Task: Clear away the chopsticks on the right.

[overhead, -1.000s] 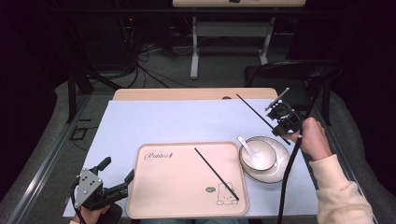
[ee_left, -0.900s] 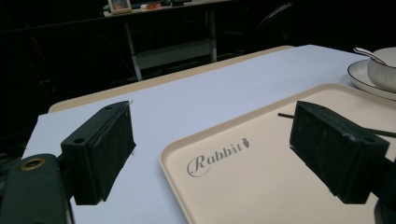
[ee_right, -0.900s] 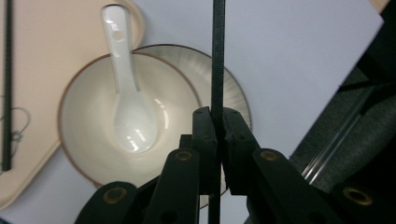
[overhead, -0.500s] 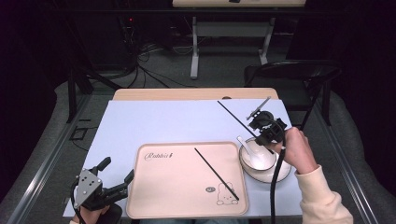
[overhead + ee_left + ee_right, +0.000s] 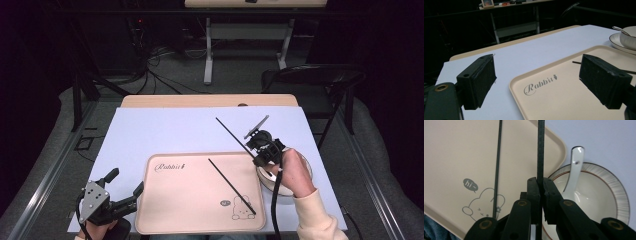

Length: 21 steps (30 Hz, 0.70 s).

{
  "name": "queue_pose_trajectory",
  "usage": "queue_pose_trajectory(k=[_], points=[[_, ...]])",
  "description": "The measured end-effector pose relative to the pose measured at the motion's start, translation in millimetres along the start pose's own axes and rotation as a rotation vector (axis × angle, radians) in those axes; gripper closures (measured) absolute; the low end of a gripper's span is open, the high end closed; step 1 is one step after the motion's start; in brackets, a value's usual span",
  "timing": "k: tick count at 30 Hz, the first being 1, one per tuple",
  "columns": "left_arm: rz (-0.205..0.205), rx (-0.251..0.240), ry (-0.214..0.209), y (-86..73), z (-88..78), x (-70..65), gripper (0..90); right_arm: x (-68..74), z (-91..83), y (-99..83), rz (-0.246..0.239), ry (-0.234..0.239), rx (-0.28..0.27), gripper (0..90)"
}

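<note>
Right gripper, right of frame center, clamped shut on a black chopstick near its lower end. Tray at lower middle holds the second chopstick. Thin, stiff, light, likely slippery; grip mid-shaft.

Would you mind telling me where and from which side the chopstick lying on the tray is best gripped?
Grip the chopstick near its middle, coming straight down from above. It lies flat and diagonal on the tray, so turn the jaws across its thin shaft; bare tray on both sides leaves room.
</note>
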<state>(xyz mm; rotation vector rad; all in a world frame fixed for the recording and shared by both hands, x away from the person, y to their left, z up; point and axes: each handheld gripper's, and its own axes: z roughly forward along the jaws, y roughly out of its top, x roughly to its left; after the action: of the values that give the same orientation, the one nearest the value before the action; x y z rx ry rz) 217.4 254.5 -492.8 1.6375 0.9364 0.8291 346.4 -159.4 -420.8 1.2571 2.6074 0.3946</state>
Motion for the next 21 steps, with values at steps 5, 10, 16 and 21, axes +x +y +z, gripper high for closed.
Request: queue_pose_trajectory(k=[5,10,16,21], points=[[0.000,0.000,-0.001,0.0,0.0,-0.1,13.6,14.6,14.9,-4.1,0.008,0.019,0.019,85.0],[0.002,0.003,-0.002,0.1,0.3,-0.4,13.6,30.4,38.3,-9.6,-0.009,0.056,0.054,84.9],[0.000,0.001,-0.001,0.0,0.1,-0.1,13.6,38.6,58.2,-13.8,-0.007,0.071,0.088,84.9],[0.000,0.001,-0.001,0.0,0.2,-0.1,13.6,40.6,68.8,-17.1,0.021,0.083,0.106,84.9]])
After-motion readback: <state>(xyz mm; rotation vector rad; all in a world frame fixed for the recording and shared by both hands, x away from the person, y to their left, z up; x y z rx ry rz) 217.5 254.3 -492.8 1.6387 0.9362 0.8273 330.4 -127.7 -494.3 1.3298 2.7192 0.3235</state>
